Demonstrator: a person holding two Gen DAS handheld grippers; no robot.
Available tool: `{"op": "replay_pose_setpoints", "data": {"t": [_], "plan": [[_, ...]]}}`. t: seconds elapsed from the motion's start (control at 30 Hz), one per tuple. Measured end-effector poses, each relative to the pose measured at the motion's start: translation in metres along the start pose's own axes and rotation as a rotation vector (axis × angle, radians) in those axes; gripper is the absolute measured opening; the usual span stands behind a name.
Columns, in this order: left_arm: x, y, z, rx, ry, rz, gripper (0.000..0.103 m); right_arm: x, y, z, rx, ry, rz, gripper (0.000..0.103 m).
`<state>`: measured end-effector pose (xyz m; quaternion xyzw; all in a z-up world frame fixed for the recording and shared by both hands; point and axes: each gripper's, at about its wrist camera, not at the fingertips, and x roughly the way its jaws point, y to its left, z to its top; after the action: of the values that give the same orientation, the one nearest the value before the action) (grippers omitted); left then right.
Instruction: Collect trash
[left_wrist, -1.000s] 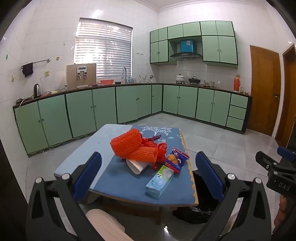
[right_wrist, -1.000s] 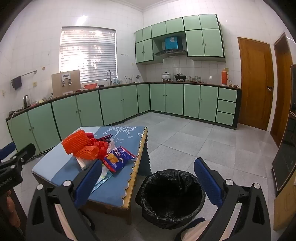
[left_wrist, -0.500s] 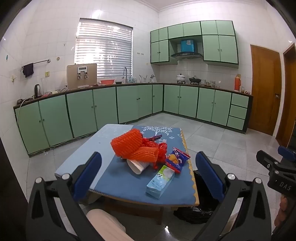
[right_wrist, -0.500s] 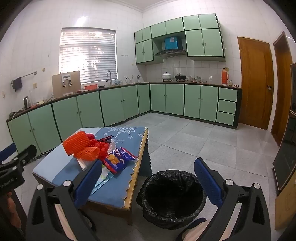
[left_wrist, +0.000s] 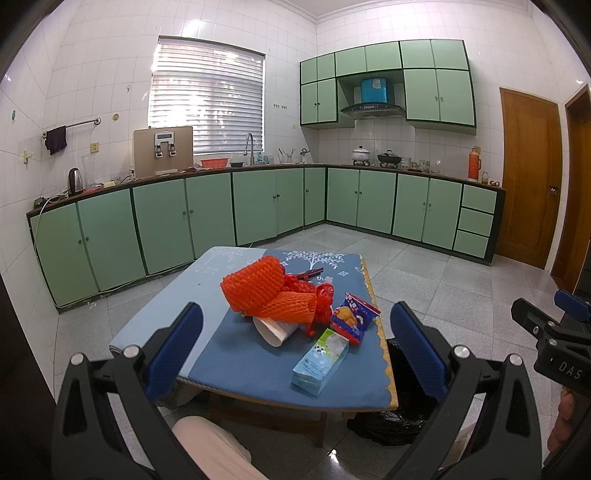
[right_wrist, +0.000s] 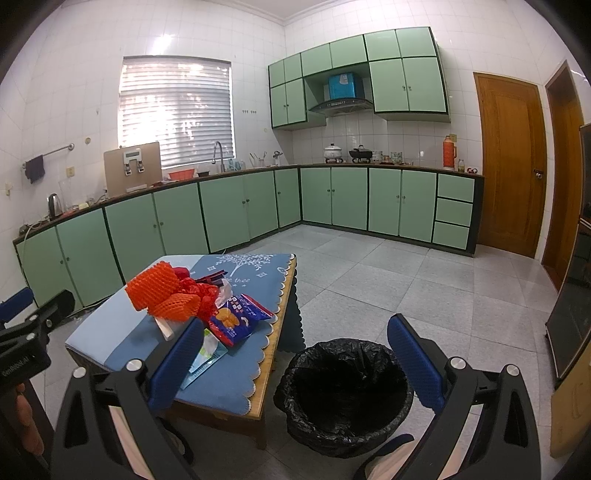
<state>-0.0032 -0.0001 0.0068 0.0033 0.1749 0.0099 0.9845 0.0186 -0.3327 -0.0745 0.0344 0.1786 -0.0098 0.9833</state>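
Both my grippers, left (left_wrist: 295, 339) and right (right_wrist: 295, 350), hang spread and empty. Nothing is collected yet: the bin (right_wrist: 347, 397) stands beside the table (left_wrist: 258, 373), where orange netting (left_wrist: 258, 291), carton (left_wrist: 320, 362) and snack packet (left_wrist: 352, 317) wait.

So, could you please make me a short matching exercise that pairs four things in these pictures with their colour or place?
Things:
1. foam net
2. carton
3. snack bag
4. bin

Descriptions:
A. lined in black, on the floor beside the table
B. orange, heaped mid-table
C. pale blue, lying nearest the table's front edge
D. blue wrapper with red trim, by the scalloped edge

Pairs: 1-B, 2-C, 3-D, 4-A
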Motion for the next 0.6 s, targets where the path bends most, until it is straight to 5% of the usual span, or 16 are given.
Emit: {"op": "replay_pose_setpoints", "data": {"t": [0.6], "plan": [[0.0021, -0.0016, -0.0013, 0.002, 0.0, 0.001, 0.098, 0.0023, 0.0011, -0.0014, 0.003, -0.002, 0.001, 0.097]]}}
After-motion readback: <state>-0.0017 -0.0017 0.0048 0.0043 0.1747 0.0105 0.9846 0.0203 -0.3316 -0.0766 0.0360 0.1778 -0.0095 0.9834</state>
